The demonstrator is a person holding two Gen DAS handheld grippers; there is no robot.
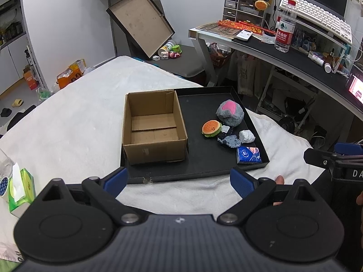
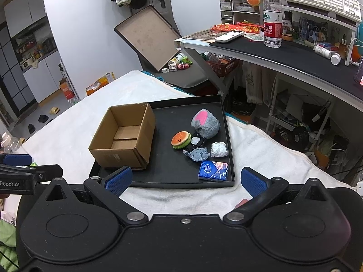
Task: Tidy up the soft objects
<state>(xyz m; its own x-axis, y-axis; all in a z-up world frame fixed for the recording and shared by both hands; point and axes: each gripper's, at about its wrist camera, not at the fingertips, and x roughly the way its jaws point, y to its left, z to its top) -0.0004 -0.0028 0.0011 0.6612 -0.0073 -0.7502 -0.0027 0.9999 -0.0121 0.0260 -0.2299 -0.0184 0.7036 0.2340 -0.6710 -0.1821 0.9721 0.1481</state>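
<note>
Both tongs, left [image 1: 179, 179] and right [image 2: 185, 179], gape wide, empty. Burger plush [image 2: 181, 139]: light, squashy; pinch across bun. Grey plush [image 2: 205, 123] probably bulkier. Box [image 2: 123, 136] empty.

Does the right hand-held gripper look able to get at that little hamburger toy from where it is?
Probably yes. The right hand-held gripper is open and empty, and the hamburger toy lies uncovered on the black tray, with open tray floor in between. The cardboard box stands off to the left.
</note>
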